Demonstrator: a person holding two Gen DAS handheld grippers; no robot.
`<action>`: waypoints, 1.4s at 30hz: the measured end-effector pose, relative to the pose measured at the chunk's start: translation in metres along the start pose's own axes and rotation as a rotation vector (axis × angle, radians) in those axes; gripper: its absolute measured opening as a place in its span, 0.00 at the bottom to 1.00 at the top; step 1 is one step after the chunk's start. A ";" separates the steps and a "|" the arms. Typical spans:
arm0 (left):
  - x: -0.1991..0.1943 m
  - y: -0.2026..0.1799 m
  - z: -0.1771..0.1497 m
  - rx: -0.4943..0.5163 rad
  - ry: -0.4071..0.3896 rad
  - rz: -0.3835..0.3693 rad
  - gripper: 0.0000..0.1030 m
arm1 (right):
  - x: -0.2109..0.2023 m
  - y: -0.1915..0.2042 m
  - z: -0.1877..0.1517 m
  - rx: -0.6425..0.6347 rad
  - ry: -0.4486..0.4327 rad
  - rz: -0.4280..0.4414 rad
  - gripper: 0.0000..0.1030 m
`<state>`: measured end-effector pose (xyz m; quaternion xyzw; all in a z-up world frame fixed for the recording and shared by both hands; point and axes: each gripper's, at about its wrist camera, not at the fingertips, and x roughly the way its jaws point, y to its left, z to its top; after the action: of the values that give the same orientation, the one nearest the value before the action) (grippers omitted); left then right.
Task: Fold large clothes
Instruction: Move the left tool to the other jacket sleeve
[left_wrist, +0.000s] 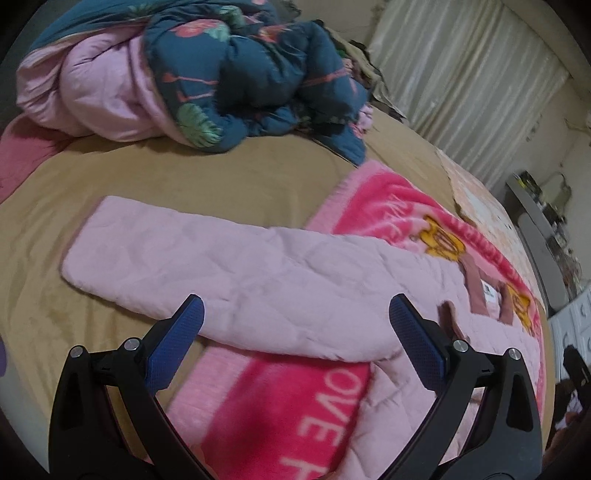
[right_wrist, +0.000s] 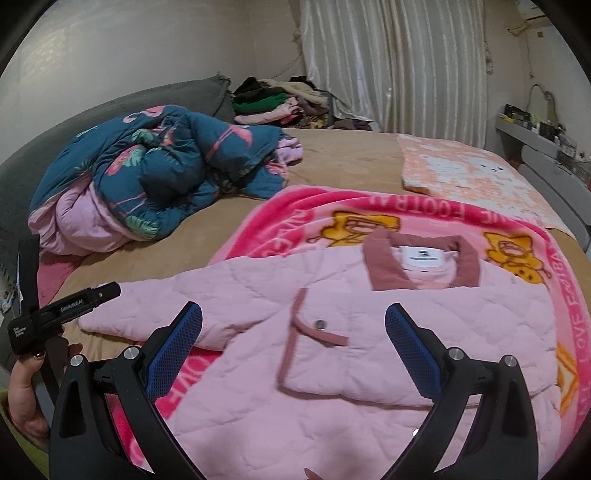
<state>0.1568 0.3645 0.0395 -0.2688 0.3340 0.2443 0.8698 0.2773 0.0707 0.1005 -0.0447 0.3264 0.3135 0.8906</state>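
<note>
Quilting in pale pink covers most of what lies before both sets of tongs: a padded jacket is spread face-up on a bright pink blanket printed with yellow cartoon bears and white lettering, and the blanket itself lies on the tan sheet of the bed. The jacket's dusty-rose collar points toward the far side of the bed, with a white label showing inside the neck, and a rose-trimmed pocket flap with a metal snap sits on the chest. One sleeve stretches out flat to the left, its cuff end running off the blanket onto the bare sheet. The left tongs hover just above that sleeve near the shoulder, jaws spread wide and gripping nothing. The right tongs hang over the jacket's chest, also wide open and empty — the pocket shows plainly between the blue pads. Farther back on the bed a teal flamingo-print comforter with a pink underside is heaped in a mound, well apart from the jacket. A stack of folded clothes sits beyond it near the pale curtain.
</note>
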 end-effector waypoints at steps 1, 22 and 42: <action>0.000 0.004 0.002 -0.008 -0.005 0.011 0.91 | 0.003 0.005 0.000 -0.004 0.003 0.008 0.96; 0.024 0.095 0.015 -0.185 0.043 0.182 0.91 | 0.085 0.105 0.007 -0.183 0.133 0.131 0.96; 0.092 0.163 -0.004 -0.448 0.154 0.269 0.91 | 0.116 0.108 -0.021 -0.175 0.233 0.145 0.96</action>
<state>0.1168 0.5044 -0.0782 -0.4256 0.3694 0.4043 0.7204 0.2708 0.2130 0.0265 -0.1344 0.4014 0.3969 0.8144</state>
